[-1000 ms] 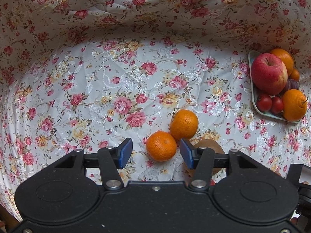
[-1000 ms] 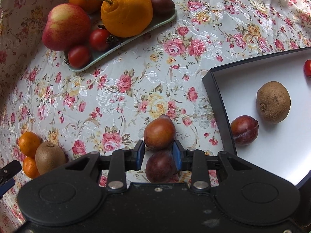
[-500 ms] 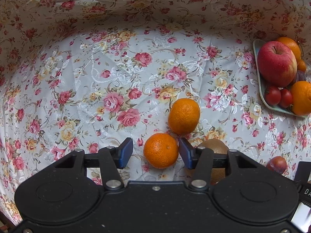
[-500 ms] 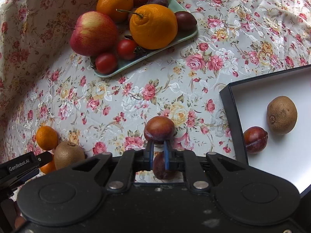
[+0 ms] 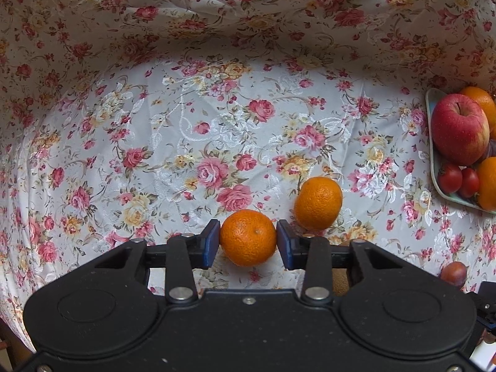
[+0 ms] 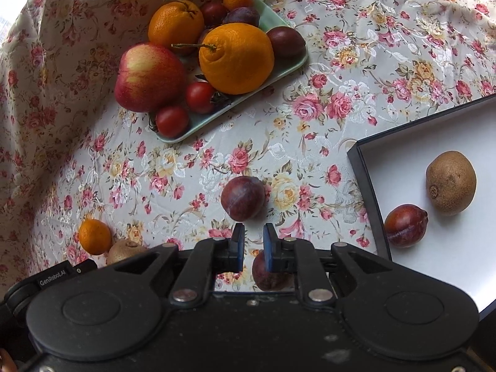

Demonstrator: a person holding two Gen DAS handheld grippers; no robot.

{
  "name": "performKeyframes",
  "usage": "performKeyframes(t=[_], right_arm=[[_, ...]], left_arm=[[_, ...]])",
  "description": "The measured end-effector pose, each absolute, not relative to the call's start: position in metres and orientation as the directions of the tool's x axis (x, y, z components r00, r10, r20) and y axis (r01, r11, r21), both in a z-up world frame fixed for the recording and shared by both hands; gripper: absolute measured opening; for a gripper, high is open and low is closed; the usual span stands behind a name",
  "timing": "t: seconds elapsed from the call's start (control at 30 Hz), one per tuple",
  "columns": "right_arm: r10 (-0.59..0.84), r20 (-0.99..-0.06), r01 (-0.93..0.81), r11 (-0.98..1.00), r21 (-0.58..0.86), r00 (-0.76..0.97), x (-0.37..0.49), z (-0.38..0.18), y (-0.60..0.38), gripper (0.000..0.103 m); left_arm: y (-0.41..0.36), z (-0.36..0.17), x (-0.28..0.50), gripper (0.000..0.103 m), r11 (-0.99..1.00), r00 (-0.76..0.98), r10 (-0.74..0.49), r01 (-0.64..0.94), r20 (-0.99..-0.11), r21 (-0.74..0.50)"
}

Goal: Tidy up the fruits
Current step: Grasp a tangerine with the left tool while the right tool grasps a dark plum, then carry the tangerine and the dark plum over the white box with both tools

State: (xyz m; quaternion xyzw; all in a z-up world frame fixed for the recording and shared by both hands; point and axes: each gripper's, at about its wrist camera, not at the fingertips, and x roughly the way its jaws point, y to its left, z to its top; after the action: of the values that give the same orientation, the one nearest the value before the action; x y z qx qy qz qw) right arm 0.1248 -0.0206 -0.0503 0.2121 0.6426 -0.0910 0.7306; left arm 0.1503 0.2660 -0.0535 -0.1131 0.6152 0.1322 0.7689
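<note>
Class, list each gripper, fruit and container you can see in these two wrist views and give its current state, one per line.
left gripper: pads against the near mandarin
near mandarin: between the pads
far mandarin: loose on cloth
right gripper: narrowly open, holding nothing
near plum: on cloth, under the fingers
far plum: loose on cloth
green tray: piled with fruit
white box: holds a plum and kiwi
</note>
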Motion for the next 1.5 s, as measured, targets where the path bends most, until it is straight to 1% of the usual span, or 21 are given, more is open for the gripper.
performKeyframes(t=[0.13, 0.27, 0.47, 0.63, 0.67, 0.7, 0.77, 0.9, 1.03, 1.23, 1.43, 1.5], right_arm=[[0.136, -0.975, 0.442, 0.874, 0.200, 0.174, 0.125, -0.048, -0.035, 0.016], [0.130, -0.974, 0.456, 0.866, 0.203, 0.185, 0.126, -0.051, -0.036, 0.017], [0.158, -0.958, 0.464, 0.848, 0.255, 0.238, 0.129, -0.050, -0.027, 0.017], [0.127, -0.961, 0.496, 0.835, 0.237, 0.247, 0.134, -0.057, -0.020, 0.018], [0.117, -0.965, 0.509, 0.831, 0.224, 0.234, 0.136, -0.061, -0.019, 0.019], [0.108, -0.968, 0.520, 0.827, 0.215, 0.228, 0.136, -0.065, -0.019, 0.025], [0.113, -0.969, 0.537, 0.815, 0.218, 0.220, 0.138, -0.070, -0.017, 0.031], [0.139, -0.969, 0.555, 0.799, 0.232, 0.206, 0.140, -0.078, -0.010, 0.034], [0.126, -0.975, 0.549, 0.810, 0.207, 0.182, 0.141, -0.087, 0.004, 0.036], [0.051, -0.981, 0.484, 0.864, 0.138, 0.189, 0.139, -0.086, 0.028, 0.035], [0.133, -0.966, 0.446, 0.867, 0.223, 0.224, 0.136, -0.073, 0.032, 0.035], [0.134, -0.959, 0.424, 0.875, 0.232, 0.248, 0.136, -0.064, 0.032, 0.035]], left_arm=[[0.274, -0.043, 0.147, 0.048, 0.926, 0.221, 0.084, -0.377, -0.972, -0.006], [0.282, -0.039, 0.146, 0.048, 0.913, 0.233, 0.059, -0.407, -0.971, -0.042], [0.282, -0.033, 0.142, 0.048, 0.920, 0.248, 0.042, -0.388, -0.968, -0.060], [0.286, -0.032, 0.137, 0.048, 0.926, 0.258, 0.039, -0.371, -0.965, -0.062], [0.287, -0.033, 0.136, 0.048, 0.928, 0.259, 0.040, -0.369, -0.965, -0.061], [0.288, -0.033, 0.135, 0.048, 0.929, 0.259, 0.042, -0.367, -0.965, -0.058], [0.291, -0.034, 0.132, 0.048, 0.930, 0.258, 0.048, -0.363, -0.965, -0.051], [0.299, -0.036, 0.127, 0.048, 0.929, 0.254, 0.049, -0.367, -0.966, -0.050], [0.307, -0.036, 0.122, 0.048, 0.925, 0.256, 0.049, -0.375, -0.965, -0.053], [0.315, -0.025, 0.116, 0.048, 0.915, 0.278, 0.045, -0.397, -0.960, -0.072], [0.303, -0.010, 0.113, 0.048, 0.924, 0.305, 0.072, -0.379, -0.950, -0.051], [0.294, -0.006, 0.113, 0.048, 0.930, 0.314, 0.071, -0.363, -0.947, -0.051]])
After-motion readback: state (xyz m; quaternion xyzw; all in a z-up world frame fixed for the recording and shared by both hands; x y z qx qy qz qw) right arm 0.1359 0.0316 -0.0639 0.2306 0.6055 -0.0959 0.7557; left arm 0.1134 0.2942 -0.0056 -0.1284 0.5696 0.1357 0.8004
